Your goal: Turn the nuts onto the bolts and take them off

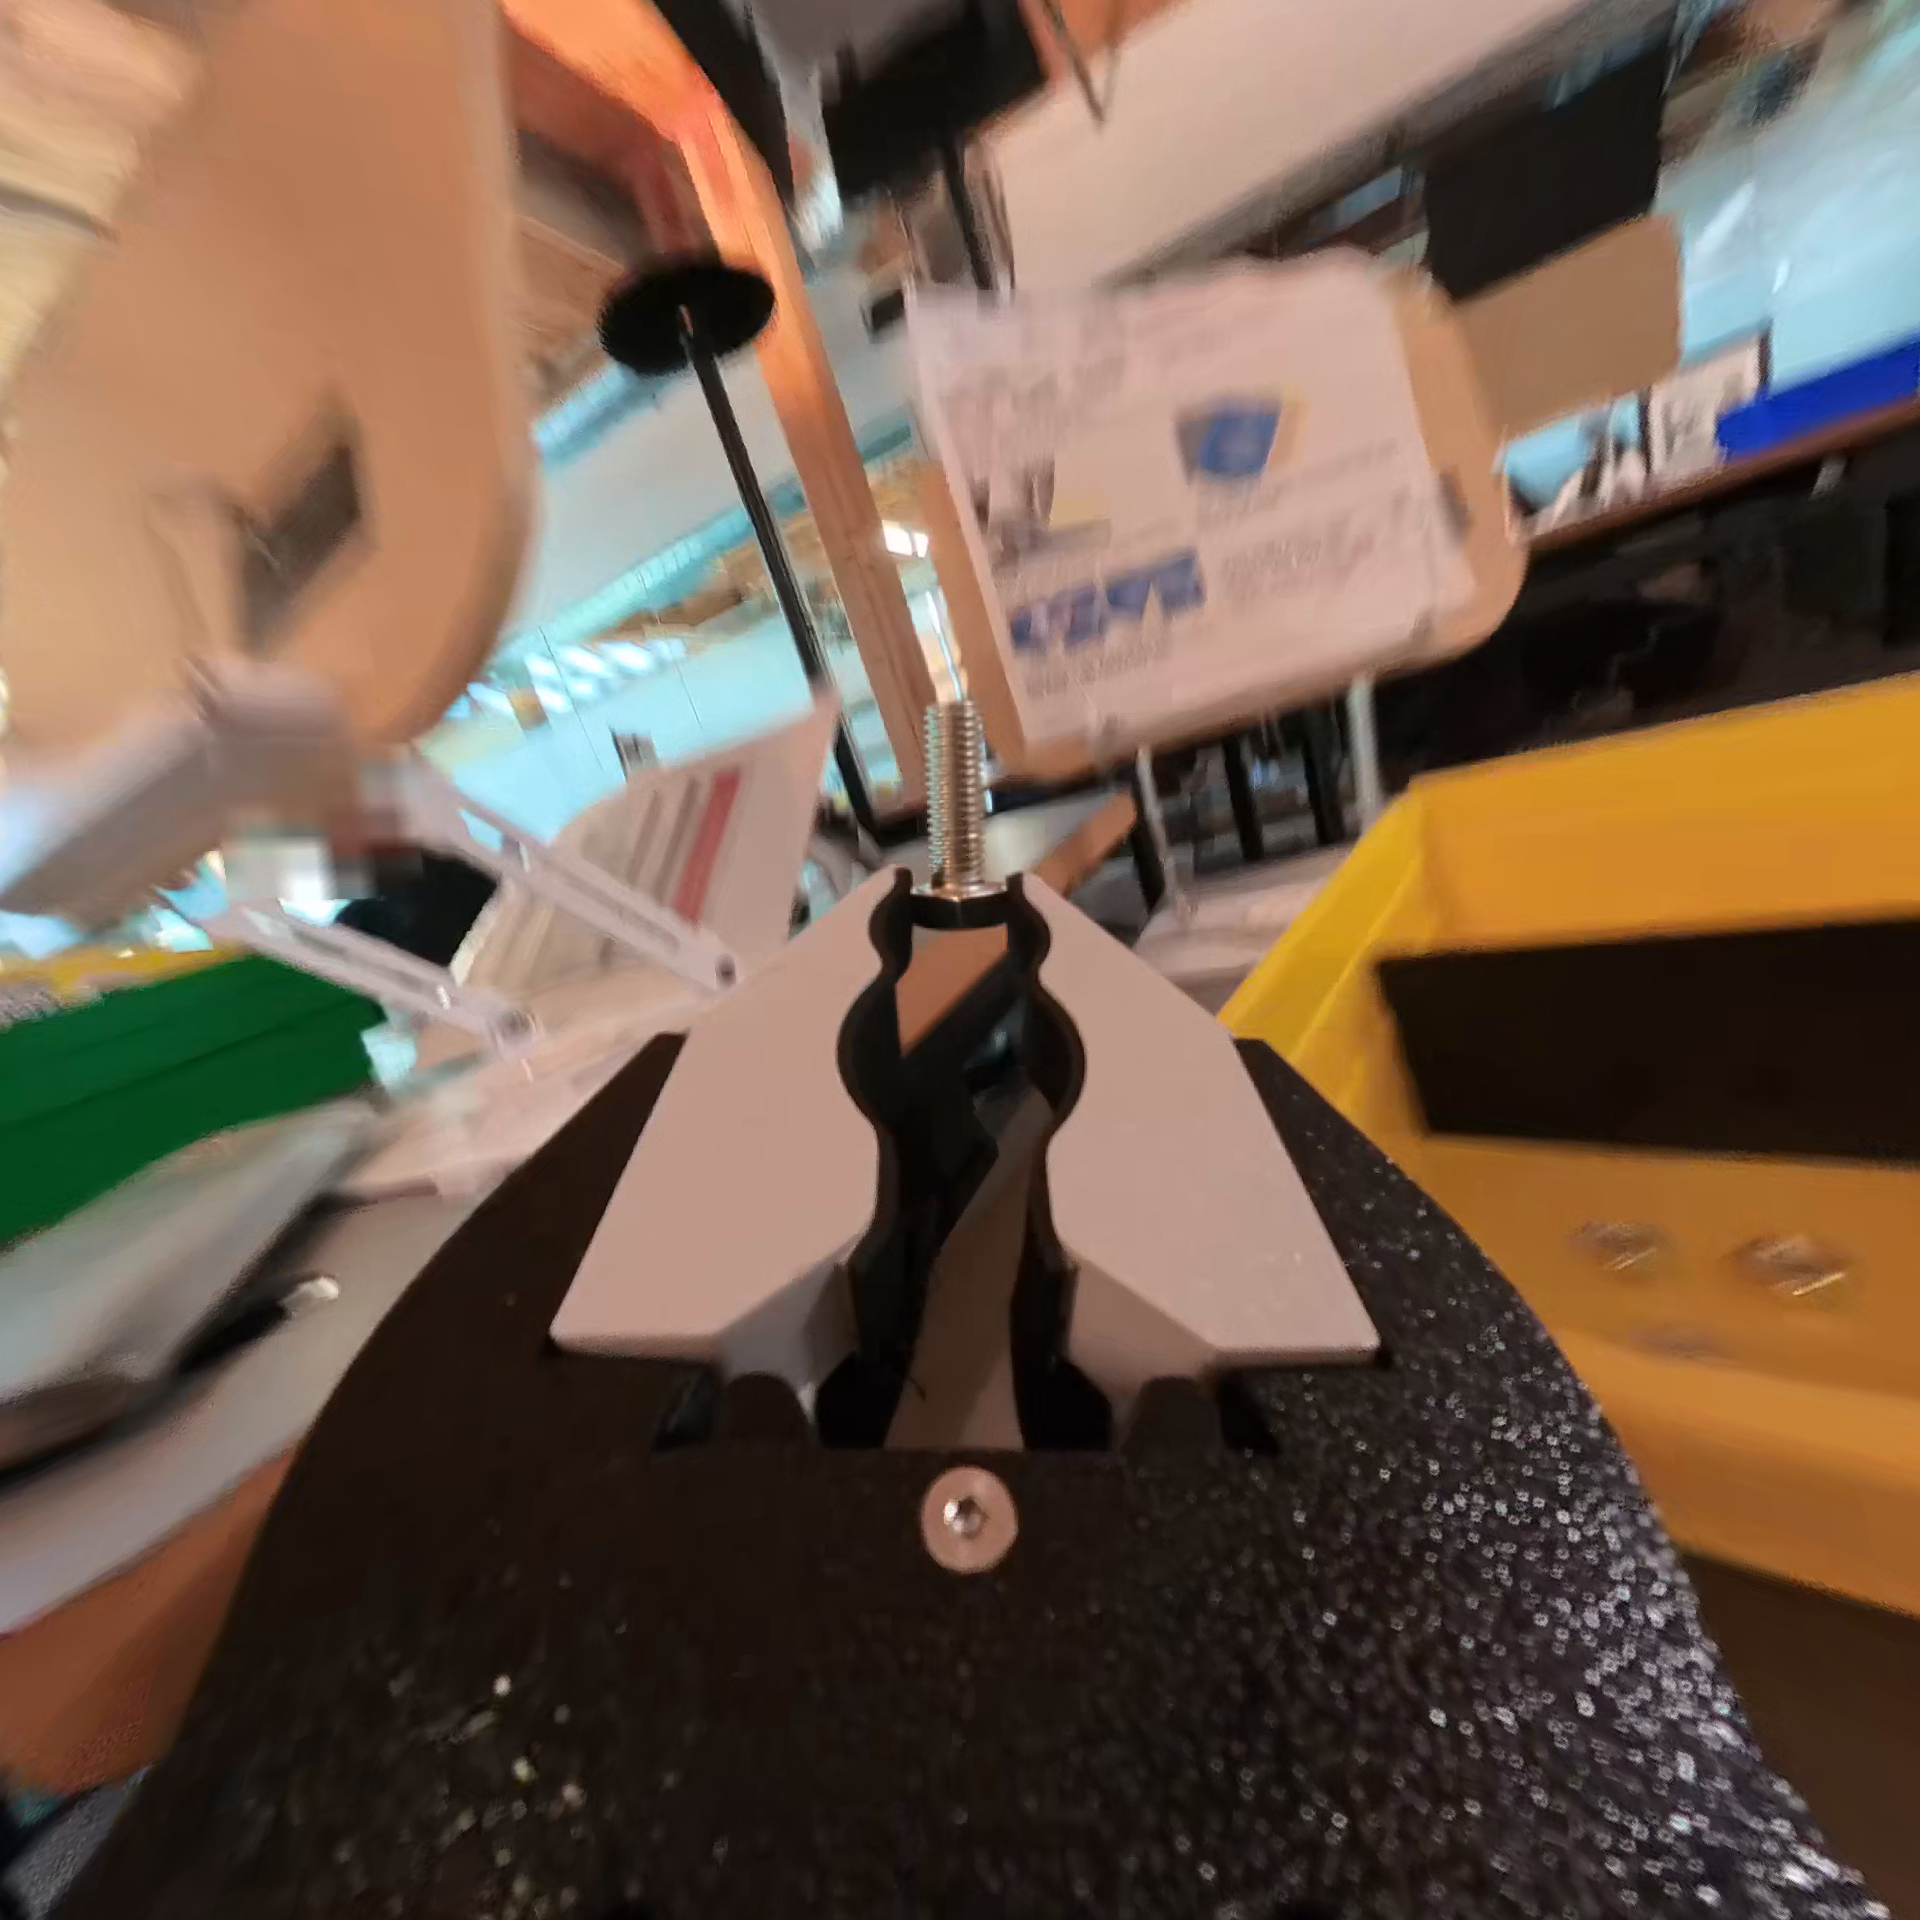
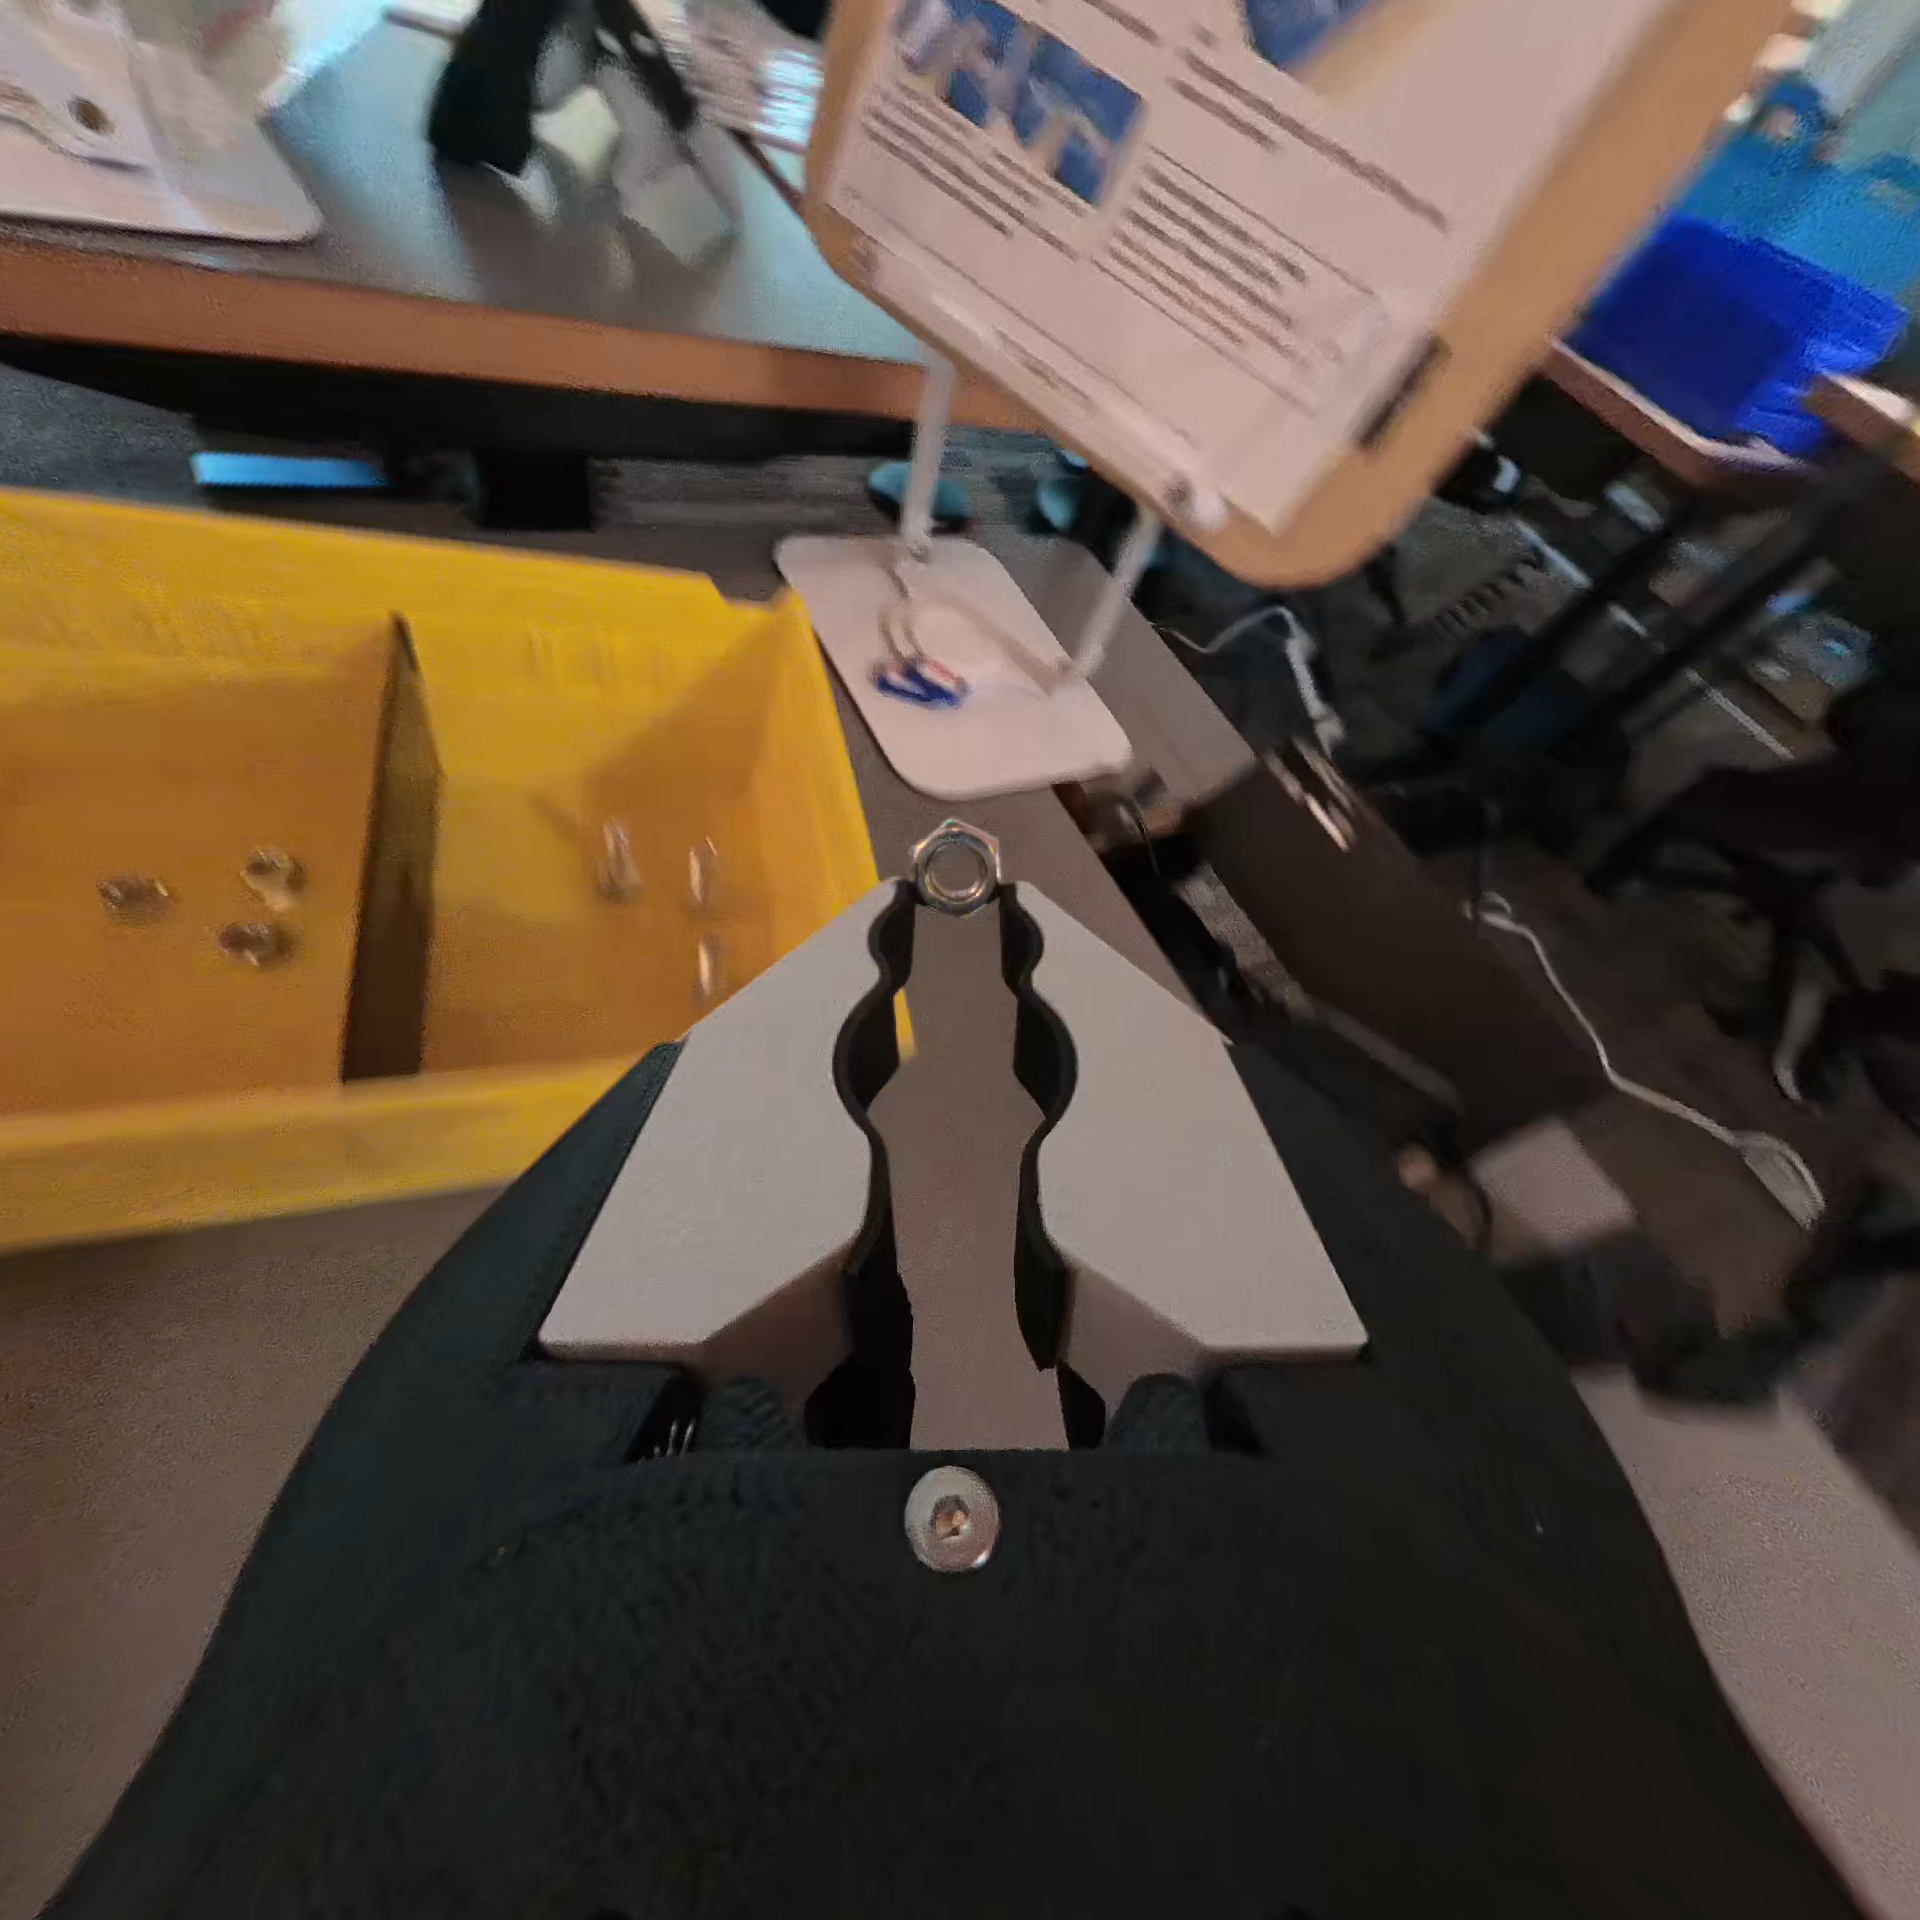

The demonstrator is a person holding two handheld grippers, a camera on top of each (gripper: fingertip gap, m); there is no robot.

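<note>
In the left wrist view my left gripper [image 1: 961, 902] is shut on the head of a silver bolt [image 1: 958, 792], whose threaded shank points straight forward past the fingertips. In the right wrist view my right gripper [image 2: 952, 891] is shut on a silver hex nut [image 2: 952, 868], held at the fingertips with its hole facing the camera. A yellow divided bin [image 2: 312, 1132] lies left of it, with loose nuts [image 2: 255, 904] in one compartment and bolts [image 2: 665, 883] in the other. The bin also shows at the right of the left wrist view [image 1: 1662, 883], with nuts [image 1: 1704, 1262] inside.
A printed sign on a white stand [image 2: 966, 675] rises just beyond the bin, its board [image 2: 1247, 208] overhanging the right gripper. It shows blurred in the left wrist view [image 1: 1226, 499]. A green box [image 1: 156, 1081] lies left. A second table [image 2: 416, 281] stands behind, and cables and chair legs are at the right. Some 35 cm of space lies between my two pairs of fingers.
</note>
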